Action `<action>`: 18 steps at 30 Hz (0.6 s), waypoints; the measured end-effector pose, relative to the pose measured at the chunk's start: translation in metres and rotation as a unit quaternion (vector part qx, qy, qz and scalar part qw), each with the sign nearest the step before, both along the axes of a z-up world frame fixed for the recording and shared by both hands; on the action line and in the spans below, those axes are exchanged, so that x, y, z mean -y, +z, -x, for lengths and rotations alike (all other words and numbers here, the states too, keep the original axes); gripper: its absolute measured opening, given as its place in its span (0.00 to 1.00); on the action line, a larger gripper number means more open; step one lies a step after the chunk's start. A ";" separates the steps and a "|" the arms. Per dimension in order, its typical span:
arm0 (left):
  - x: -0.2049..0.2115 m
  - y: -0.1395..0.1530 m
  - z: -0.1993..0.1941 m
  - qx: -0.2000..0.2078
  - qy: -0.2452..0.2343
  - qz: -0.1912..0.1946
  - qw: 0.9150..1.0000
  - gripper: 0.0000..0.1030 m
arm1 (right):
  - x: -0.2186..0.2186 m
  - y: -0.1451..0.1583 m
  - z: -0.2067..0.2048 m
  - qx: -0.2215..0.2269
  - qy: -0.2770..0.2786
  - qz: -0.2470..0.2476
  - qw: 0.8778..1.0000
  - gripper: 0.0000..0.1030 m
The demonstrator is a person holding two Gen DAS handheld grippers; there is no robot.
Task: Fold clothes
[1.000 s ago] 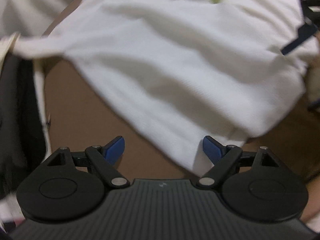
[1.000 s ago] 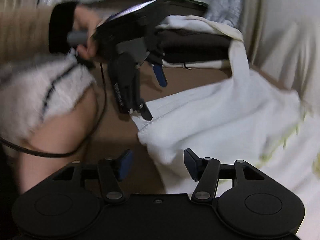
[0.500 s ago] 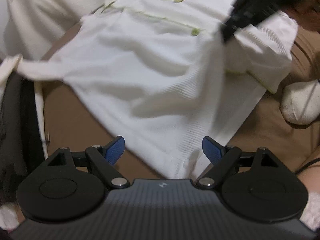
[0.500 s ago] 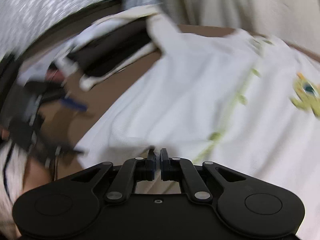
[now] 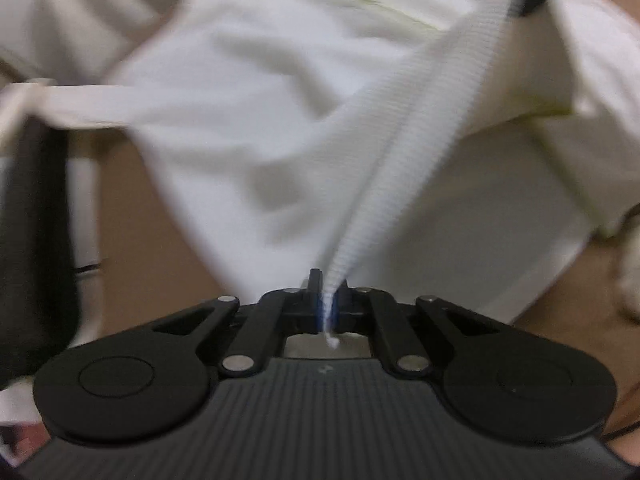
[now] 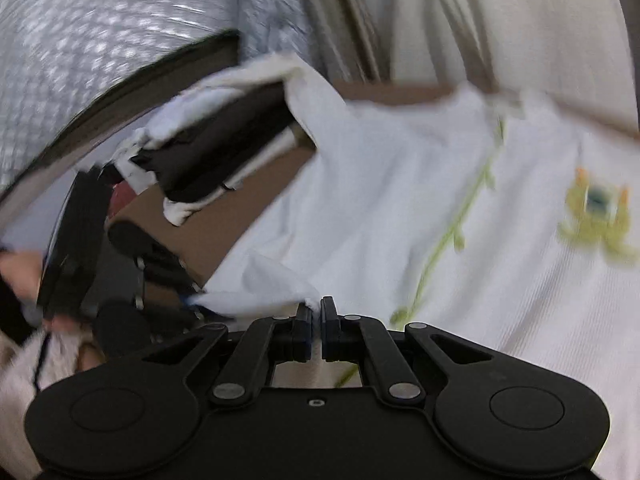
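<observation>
A white ribbed garment [image 5: 280, 128] with a green seam line and a green cartoon patch [image 6: 596, 208] lies on a brown surface [image 5: 148, 232]. My left gripper [image 5: 326, 304] is shut on a corner of its hem, which stretches taut up to the right. My right gripper [image 6: 316, 320] is shut on another corner of the same white garment [image 6: 400, 184], lifted off the surface. The left gripper also shows at the lower left of the right wrist view [image 6: 120, 280].
A stack of dark and white folded clothes [image 6: 208, 160] sits at the back left of the brown surface [image 6: 224, 224]. Beige curtains [image 6: 500, 20] and a silvery quilted panel [image 6: 100, 28] stand behind. A dark garment [image 5: 32, 240] lies at the left.
My left gripper has closed on the hem, which now pulls taut. My right gripper closed on the garment earlier and has lifted its corner, swinging away from the left hand.
</observation>
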State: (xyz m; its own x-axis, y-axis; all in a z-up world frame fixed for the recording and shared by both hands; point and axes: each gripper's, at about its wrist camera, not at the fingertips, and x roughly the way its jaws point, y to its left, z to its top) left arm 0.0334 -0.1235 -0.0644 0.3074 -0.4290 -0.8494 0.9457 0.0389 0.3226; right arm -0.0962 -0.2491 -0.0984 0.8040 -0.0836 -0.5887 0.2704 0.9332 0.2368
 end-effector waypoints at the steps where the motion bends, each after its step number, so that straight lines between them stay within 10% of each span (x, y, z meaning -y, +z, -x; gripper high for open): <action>1: -0.006 0.004 -0.004 0.006 0.020 0.005 1.000 0.04 | -0.013 0.003 -0.001 0.003 0.020 0.010 1.000 0.04; 10: -0.050 0.011 -0.025 0.021 0.152 0.029 0.988 0.05 | -0.100 -0.016 -0.029 -0.058 0.154 0.115 0.980 0.04; 15: -0.060 0.000 -0.031 -0.003 0.182 0.023 0.983 0.10 | -0.104 -0.035 -0.041 -0.096 0.156 0.095 0.978 0.06; 18: -0.063 -0.002 -0.035 0.004 0.197 0.008 0.980 0.40 | -0.102 -0.041 -0.043 -0.113 0.161 0.076 0.978 0.11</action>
